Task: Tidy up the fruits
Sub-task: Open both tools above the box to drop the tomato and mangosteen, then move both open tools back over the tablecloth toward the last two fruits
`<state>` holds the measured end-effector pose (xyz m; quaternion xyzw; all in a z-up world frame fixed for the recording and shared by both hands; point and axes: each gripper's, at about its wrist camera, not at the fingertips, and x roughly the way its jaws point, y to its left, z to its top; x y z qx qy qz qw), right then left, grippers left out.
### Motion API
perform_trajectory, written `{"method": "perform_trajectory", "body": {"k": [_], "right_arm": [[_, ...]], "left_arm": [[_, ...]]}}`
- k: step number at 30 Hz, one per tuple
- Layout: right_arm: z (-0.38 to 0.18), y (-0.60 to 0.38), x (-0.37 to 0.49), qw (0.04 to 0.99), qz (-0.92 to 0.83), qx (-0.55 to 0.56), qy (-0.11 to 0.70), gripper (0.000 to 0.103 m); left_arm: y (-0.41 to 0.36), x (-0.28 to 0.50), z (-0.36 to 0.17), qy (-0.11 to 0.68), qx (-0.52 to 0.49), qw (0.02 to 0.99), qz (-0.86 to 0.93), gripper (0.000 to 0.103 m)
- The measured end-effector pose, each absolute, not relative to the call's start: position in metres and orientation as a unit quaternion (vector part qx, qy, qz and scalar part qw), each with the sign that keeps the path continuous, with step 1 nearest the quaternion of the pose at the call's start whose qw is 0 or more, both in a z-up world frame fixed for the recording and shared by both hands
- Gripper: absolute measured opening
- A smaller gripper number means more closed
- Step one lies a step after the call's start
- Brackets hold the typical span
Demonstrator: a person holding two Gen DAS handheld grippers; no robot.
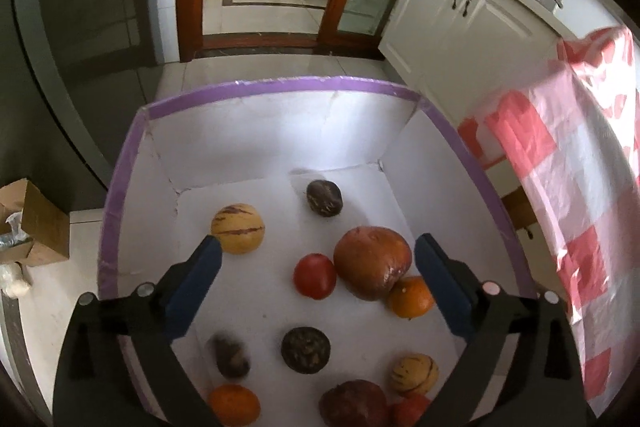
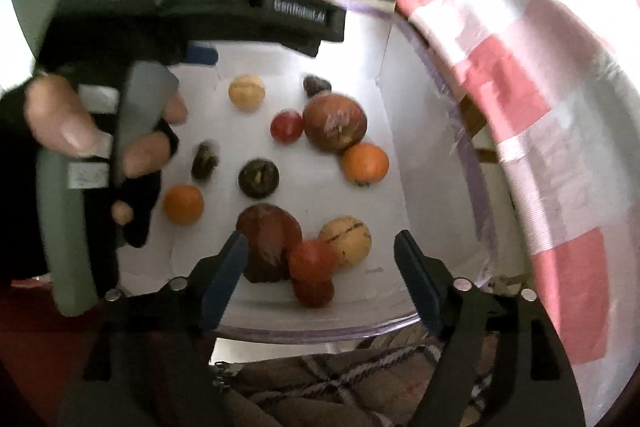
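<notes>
A white box with a purple rim [image 1: 120, 187] holds several loose fruits. In the left wrist view a big brown-red fruit [image 1: 372, 263] touches a red tomato [image 1: 315, 275] and an orange [image 1: 410, 297]; a striped yellow melon [image 1: 238, 228] lies at the left. My left gripper [image 1: 318, 247] is open and empty above them. In the right wrist view my right gripper [image 2: 320, 247] is open and empty above a dark red fruit [image 2: 266, 239], a tomato [image 2: 312, 261] and a striped yellow melon [image 2: 346, 241] near the box's front wall [image 2: 312, 327]. The left gripper's body [image 2: 192, 19] and hand fill the upper left.
A table with a pink-and-white checked cloth [image 1: 580, 187] stands right of the box. A white cabinet [image 1: 460, 19] is behind it. A small cardboard box [image 1: 32, 227] sits on the floor at the left. Dark passion fruits [image 1: 306, 349] lie among the fruits.
</notes>
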<state>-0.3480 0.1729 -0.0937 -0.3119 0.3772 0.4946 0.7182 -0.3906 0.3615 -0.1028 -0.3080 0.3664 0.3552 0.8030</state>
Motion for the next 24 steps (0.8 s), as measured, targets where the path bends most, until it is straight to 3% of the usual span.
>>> {"method": "perform_trajectory", "body": {"k": [6,13,19,24], "right_arm": [[-0.046,0.156,-0.353,0.751,0.516,-0.274,0.308,0.08],[0.05,0.102,-0.321,0.82,0.512,-0.121,0.228,0.087],[0.108,0.029,-0.269,0.9,0.406,-0.057,0.149,0.087],[0.128,-0.042,-0.183,0.952,0.275,-0.016,0.134,0.087]], "left_arm": [[0.363,-0.39,-0.068,0.332,-0.259,0.819,0.39,0.099],[0.328,-0.356,0.014,0.246,-0.136,0.861,0.425,0.101],[0.251,-0.274,0.071,0.217,-0.004,0.905,0.366,0.101],[0.186,-0.189,0.096,0.218,-0.007,0.934,0.284,0.101]]}}
